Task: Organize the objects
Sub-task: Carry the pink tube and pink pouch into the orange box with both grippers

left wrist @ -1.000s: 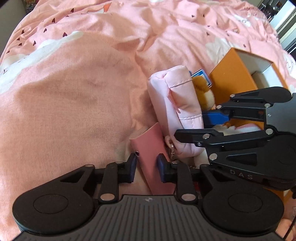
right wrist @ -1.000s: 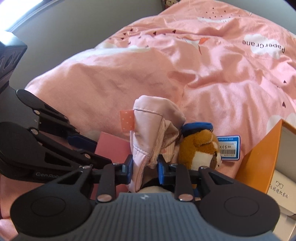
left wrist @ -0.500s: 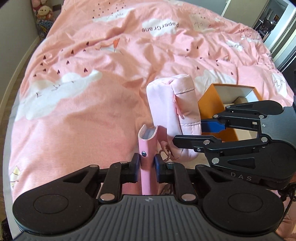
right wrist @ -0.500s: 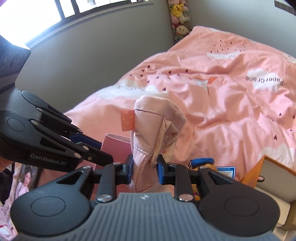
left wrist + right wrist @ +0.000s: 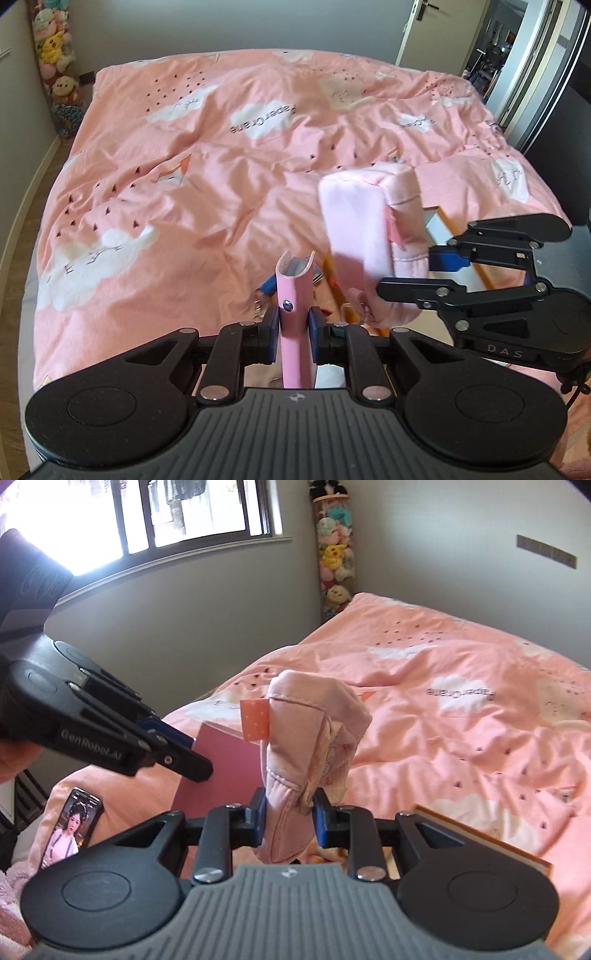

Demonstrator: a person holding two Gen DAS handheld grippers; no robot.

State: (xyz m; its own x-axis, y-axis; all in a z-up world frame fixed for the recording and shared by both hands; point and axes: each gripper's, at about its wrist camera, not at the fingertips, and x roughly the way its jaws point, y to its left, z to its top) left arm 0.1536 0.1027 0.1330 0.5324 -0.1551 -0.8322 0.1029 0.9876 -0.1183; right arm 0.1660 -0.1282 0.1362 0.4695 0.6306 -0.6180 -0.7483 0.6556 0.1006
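Note:
My left gripper is shut on a pink notebook with a snap button, held upright on its edge above the bed. My right gripper is shut on a pale pink fabric pouch with an orange dotted tag, also lifted. In the left wrist view the pouch hangs to the right of the notebook, gripped by the right gripper. In the right wrist view the notebook shows left of the pouch, held by the left gripper.
A pink duvet with cloud prints covers the bed. An orange box lies below the right gripper, mostly hidden. A phone lies at the bed's near left corner. A column of plush toys stands by the wall.
Both grippers have risen well above the bed, carrying the notebook and the pouch. The plush bear, price tag and orange box have dropped mostly out of view below.

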